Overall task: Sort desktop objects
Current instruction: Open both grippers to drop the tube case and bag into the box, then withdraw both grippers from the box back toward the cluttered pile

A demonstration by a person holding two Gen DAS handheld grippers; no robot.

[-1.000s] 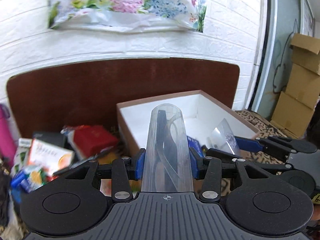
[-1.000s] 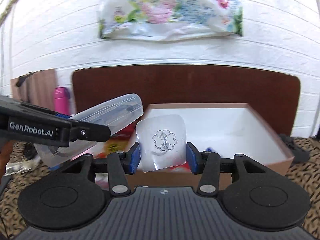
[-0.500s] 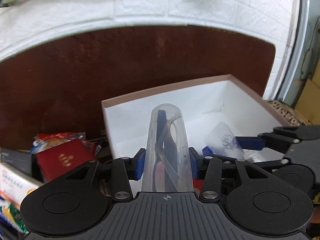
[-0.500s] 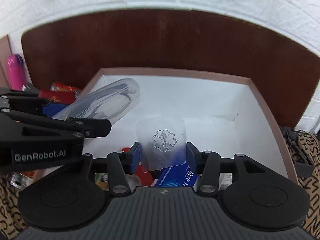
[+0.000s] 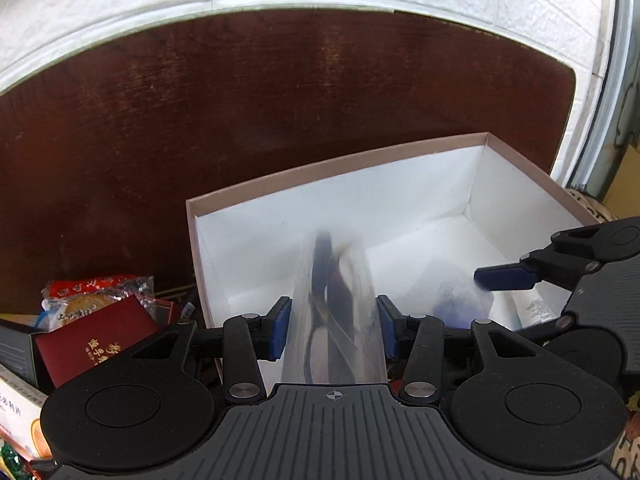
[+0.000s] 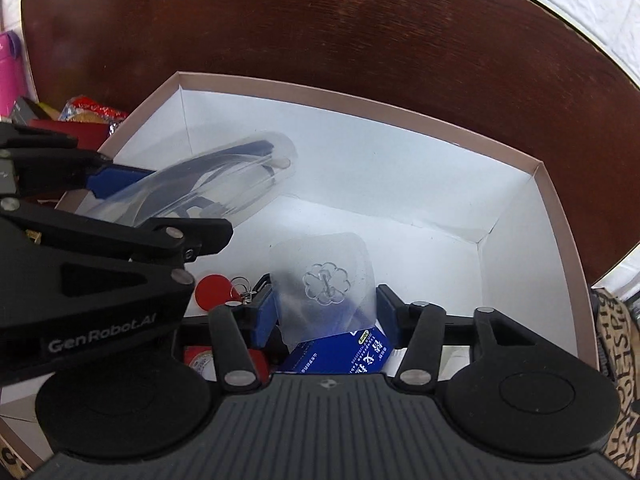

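Now both claws are opening, clear case and hook sticker loose between them.

The cardboard box is matt white inside; the clear plastic case gleams glossy; the wooden board looks dark and smooth.
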